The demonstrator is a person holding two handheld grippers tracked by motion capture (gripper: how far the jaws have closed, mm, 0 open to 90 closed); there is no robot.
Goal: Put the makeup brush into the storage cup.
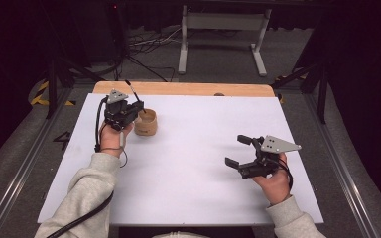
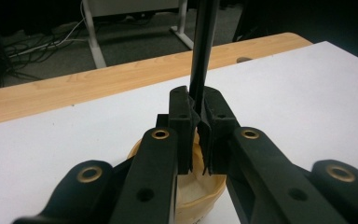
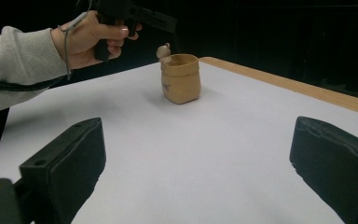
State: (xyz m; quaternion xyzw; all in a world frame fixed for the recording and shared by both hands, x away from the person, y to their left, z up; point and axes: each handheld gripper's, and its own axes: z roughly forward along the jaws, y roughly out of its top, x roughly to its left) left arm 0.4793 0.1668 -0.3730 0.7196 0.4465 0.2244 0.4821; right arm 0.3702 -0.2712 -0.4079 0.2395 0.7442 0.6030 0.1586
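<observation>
Jaws of left gripper (image 2: 199, 122) clamped on black pen (image 2: 203, 51), long axis upright.
Tan cup (image 2: 200, 196) is seen directly beneath these jaws; right gripper (image 1: 242, 151), jaws wide and empty, is held well apart over the tabletop (image 1: 188, 168).

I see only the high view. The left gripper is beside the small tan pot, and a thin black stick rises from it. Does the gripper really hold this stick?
Observer: Yes. In the left gripper view the left gripper is shut on the thin black stick, which stands up between the pads.
Operator: Where is the pot under it?
Observer: The tan pot lies directly below the jaws, its open mouth facing up at them.
Operator: Is the pot plain?
Observer: No. The right gripper view shows a small figure sitting at its rim, and a dark mark on its side.
Operator: And the right gripper?
Observer: Its jaws stand wide open, with nothing between them but the white table cover.
</observation>
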